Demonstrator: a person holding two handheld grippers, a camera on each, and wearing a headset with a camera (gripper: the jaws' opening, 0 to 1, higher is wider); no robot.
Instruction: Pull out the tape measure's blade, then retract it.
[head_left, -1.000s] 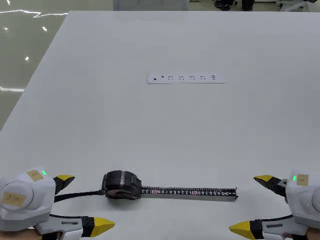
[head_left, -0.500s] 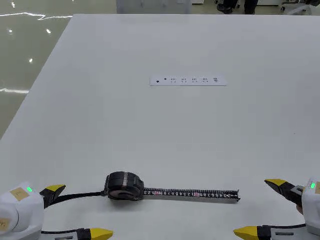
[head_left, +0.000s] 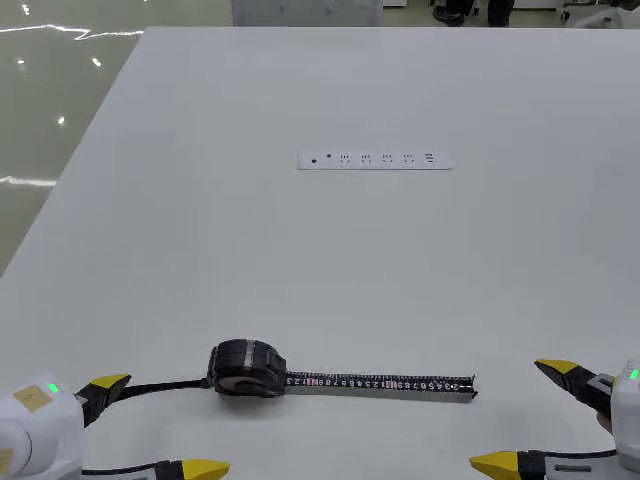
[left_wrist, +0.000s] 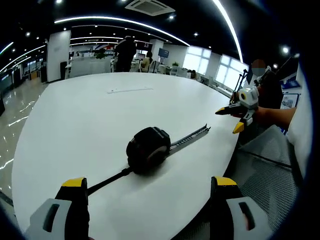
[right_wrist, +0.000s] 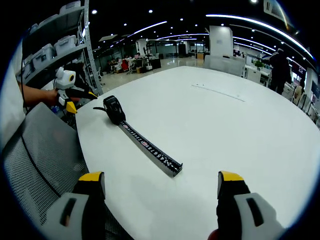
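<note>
- Tape measure (head_left: 245, 369): black case, lying near the table's (head_left: 300, 260) near edge, left of its middle.
- Blade (head_left: 380, 384): drawn out flat along the near edge toward the right; the pull-out looks done, retraction not yet.
- Strap (head_left: 165, 386): black, trailing from the case toward the near left corner.
- Left gripper (head_left: 175, 424): fingers spread apart, holding nothing, just off the strap's end.
- Right gripper (head_left: 508, 414): fingers spread apart, holding nothing, near the blade's tip but not touching it.
- Risks (judged):
  - A released blade may whip back and drag the unheld case.
  - A nudged case could go over the near edge.
  - The strap may snag a finger.
- Power strip (head_left: 375, 160): white, at mid-table, well apart from the work.
- Obstructions: none between either gripper and the tape.
</note>
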